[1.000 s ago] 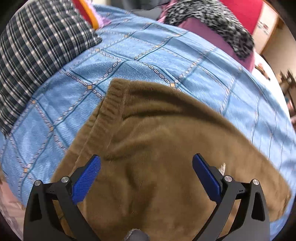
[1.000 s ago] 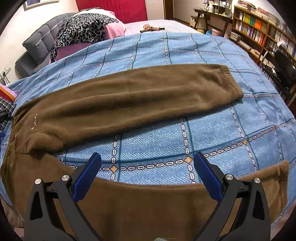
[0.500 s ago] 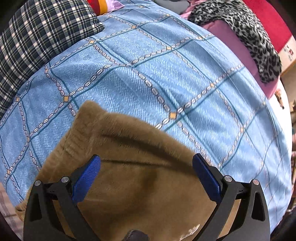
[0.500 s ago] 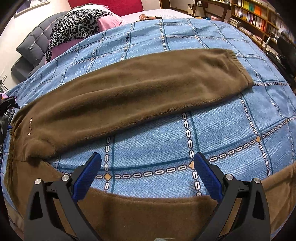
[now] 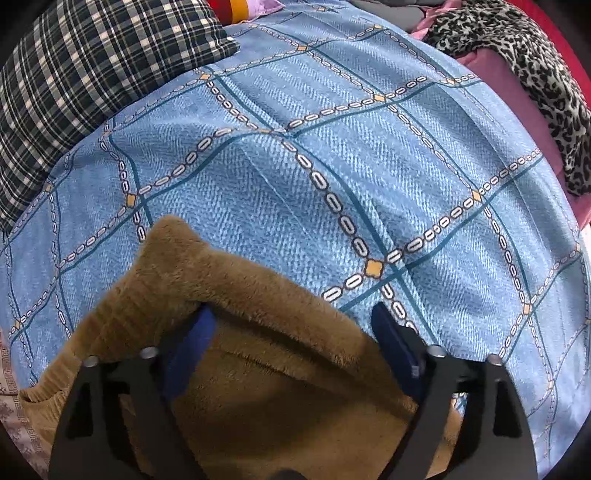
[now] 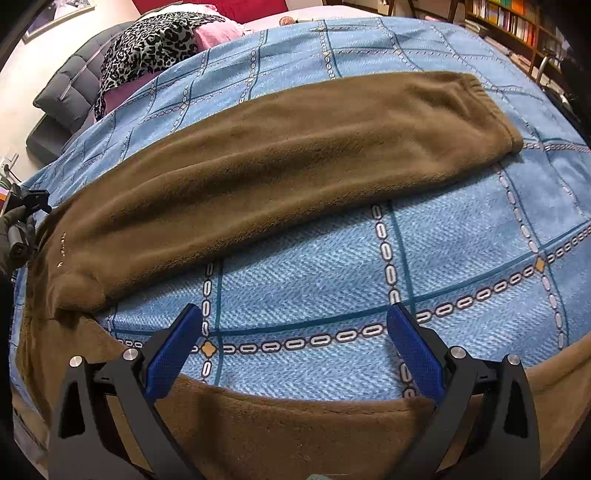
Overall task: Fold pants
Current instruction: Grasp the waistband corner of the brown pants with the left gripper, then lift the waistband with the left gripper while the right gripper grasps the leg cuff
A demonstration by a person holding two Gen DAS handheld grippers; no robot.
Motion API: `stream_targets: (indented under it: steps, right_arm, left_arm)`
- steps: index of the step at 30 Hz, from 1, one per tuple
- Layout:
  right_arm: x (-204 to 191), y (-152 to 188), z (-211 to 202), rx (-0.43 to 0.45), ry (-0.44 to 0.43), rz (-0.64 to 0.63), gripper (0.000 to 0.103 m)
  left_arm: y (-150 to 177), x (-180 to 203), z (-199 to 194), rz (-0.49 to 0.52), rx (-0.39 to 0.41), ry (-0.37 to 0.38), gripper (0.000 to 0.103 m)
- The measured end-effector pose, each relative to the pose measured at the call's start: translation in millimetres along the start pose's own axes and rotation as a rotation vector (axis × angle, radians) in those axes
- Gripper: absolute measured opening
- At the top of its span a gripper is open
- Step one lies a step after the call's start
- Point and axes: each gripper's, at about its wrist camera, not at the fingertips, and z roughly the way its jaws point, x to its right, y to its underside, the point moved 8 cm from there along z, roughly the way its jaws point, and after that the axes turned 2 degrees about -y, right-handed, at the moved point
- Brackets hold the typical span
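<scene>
Brown fleece pants (image 6: pixel 280 162) lie spread on a blue patterned bedspread (image 6: pixel 461 266). One leg stretches across the middle of the right wrist view; the other leg (image 6: pixel 295 424) lies along the near edge under my right gripper (image 6: pixel 291 339), which is open just above it. In the left wrist view the ribbed waistband corner (image 5: pixel 166 280) is raised and bunched over my left gripper (image 5: pixel 291 332). Its jaws stand wide apart with the fleece edge draped between them, covering part of the left pad. The left gripper also shows at the far left of the right wrist view (image 6: pixel 26 218).
A dark plaid cloth (image 5: pixel 74 74) lies at the upper left of the left wrist view. A leopard-print cloth (image 6: pixel 147 48) on pink fabric and a grey cushion (image 6: pixel 66 96) sit at the back. Bookshelves (image 6: pixel 517 26) stand at the far right.
My left gripper has moved forward to the waistband corner, and the fleece edge now lies over its jaws. My right gripper has dropped lower and closer to the near leg.
</scene>
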Motion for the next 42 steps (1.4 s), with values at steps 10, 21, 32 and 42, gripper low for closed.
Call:
stream_targets:
  steps: [10,21,32,42]
  right_arm:
    - [3.7,-2.7,-11.5,0.043,-0.039,0.024,0.101]
    - [60.4,-25.6,-14.3,0.050,-0.064,0.245,0.101]
    - [95.3,-90.3,-19.9,0.126,-0.073,0.349,0.101]
    - [113.1,-159.8,-5.2,0.153,-0.133,0.446,0.101]
  left_arm:
    - [19.2,-41.1,-15.4,-0.087,-0.019,0.208,0.024]
    - [76.5,-78.4,-50.9,-0.049,-0.017,0.407,0.010]
    - [108.0,-119.6,-68.5,-0.032,-0.031,0.495,0.007]
    - [127.3,-175.8,-82.1,-0.036,-0.022,0.465,0.004]
